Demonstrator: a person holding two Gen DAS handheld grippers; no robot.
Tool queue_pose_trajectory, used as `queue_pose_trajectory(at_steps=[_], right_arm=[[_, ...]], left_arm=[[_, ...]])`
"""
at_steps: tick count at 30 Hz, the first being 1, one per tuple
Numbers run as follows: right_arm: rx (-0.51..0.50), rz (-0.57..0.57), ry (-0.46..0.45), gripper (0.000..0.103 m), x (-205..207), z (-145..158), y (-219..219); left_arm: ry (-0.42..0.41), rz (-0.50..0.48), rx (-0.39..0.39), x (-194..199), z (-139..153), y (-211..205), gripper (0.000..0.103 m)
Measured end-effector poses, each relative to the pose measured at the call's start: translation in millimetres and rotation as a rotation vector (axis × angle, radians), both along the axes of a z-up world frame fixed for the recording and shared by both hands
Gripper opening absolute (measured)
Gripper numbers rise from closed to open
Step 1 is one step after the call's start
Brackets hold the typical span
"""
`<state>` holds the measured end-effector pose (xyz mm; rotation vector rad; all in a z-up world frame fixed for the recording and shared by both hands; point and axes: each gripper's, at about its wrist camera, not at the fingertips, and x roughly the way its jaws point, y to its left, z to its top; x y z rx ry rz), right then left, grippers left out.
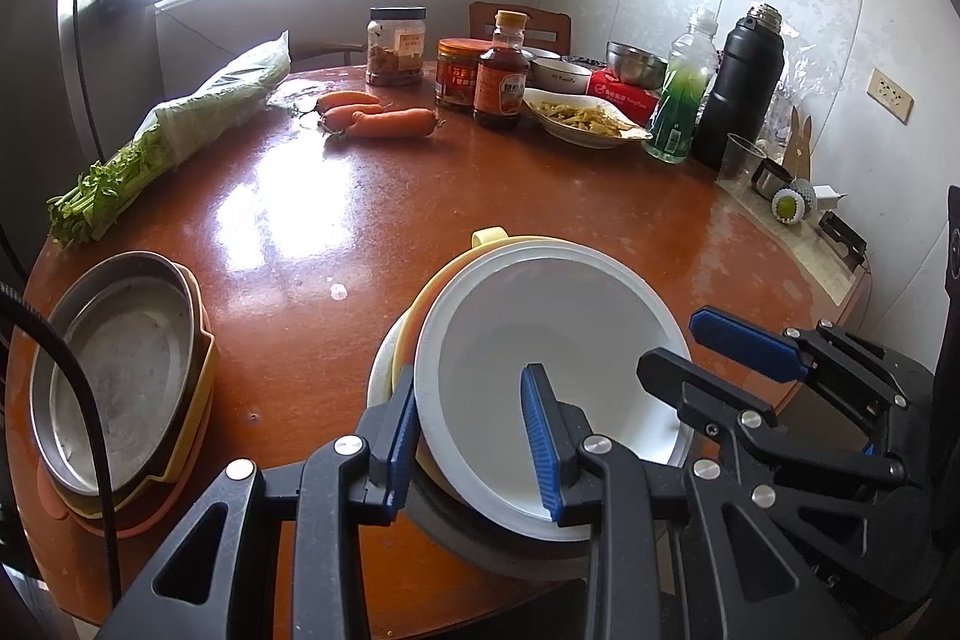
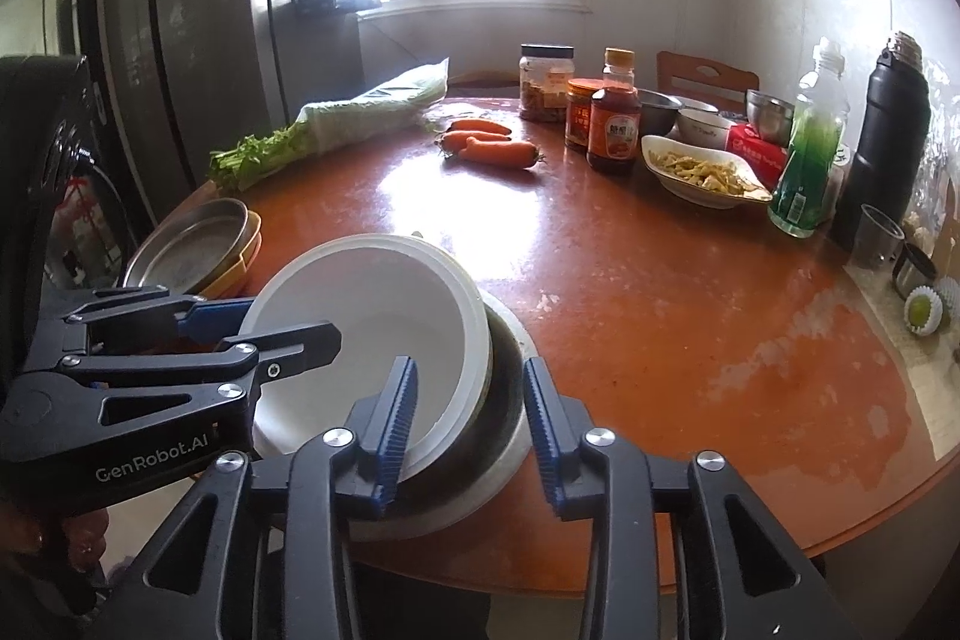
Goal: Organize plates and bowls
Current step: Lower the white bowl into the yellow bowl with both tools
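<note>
A white bowl (image 1: 540, 316) lies tilted on top of a nest of orange and yellow bowls, over a steel bowl (image 2: 504, 400) near the table's front edge. My left gripper (image 1: 471, 382) straddles the nest's left rim, one pad outside and one inside, and is shut on it. My right gripper (image 2: 469, 370) straddles the right rims of the white and steel bowls, with its pads standing off them. The right gripper (image 1: 675, 343) also shows at the bowl's right side, and the left gripper (image 2: 294, 319) at its left. A steel plate (image 1: 120, 370) tops a pile of yellow and orange plates at the left.
Carrots (image 1: 384, 121), bagged celery (image 1: 180, 124), jars and a sauce bottle (image 1: 501, 70) stand at the back. A dish of food (image 1: 585, 115), small bowls, a green bottle (image 1: 681, 100), a black flask (image 1: 744, 88) and a cup crowd the back right. The table's rim (image 2: 870, 526) curves close on the right.
</note>
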<state>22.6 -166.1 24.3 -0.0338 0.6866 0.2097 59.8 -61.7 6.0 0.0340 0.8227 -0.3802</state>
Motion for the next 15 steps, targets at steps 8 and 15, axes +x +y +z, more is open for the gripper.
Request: queue_pose_trajectory(at_steps=[8, 15], right_arm=[[0.019, -0.007, 0.002, 0.047, 1.3, 3.0, -2.4], [0.03, -0.013, 0.01, 0.056, 2.8, 1.6, -3.3]], left_arm=[[-0.027, 0.032, -0.003, -4.7, 8.3, 8.1, 0.054], [-0.016, 0.043, -0.003, -2.0, 5.6, 17.1, 0.061]])
